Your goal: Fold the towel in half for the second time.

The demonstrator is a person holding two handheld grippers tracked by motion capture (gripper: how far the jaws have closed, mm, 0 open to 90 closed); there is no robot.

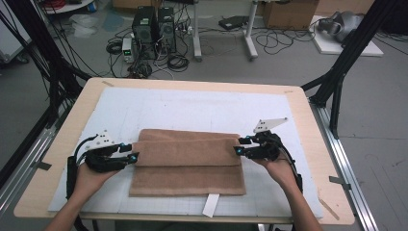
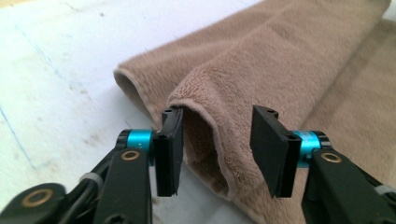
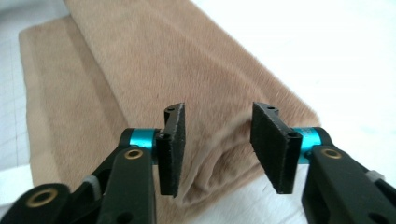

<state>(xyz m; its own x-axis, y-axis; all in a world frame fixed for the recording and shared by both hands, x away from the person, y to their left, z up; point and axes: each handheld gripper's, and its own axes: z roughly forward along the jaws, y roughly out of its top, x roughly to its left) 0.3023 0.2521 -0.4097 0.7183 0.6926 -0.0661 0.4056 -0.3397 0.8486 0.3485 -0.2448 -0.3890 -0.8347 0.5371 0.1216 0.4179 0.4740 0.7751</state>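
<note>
Brown towel (image 1: 187, 161): folded over lengthwise, lying across the middle of the white mat (image 1: 192, 106) on the wooden table (image 1: 308, 120). Left gripper (image 1: 133, 155): at the towel's left end, jaws spread, folded edge between the pads (image 2: 169, 140) but not pinched. Right gripper (image 1: 239, 146): at the towel's right end, jaws likewise spread, fold between them, pads clear of the cloth. White paper strip (image 1: 210, 205): near front edge, just below the towel.

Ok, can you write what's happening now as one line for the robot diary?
towel: folded on mat | left gripper: open at towel's left end | right gripper: open at right end | nothing held
</note>
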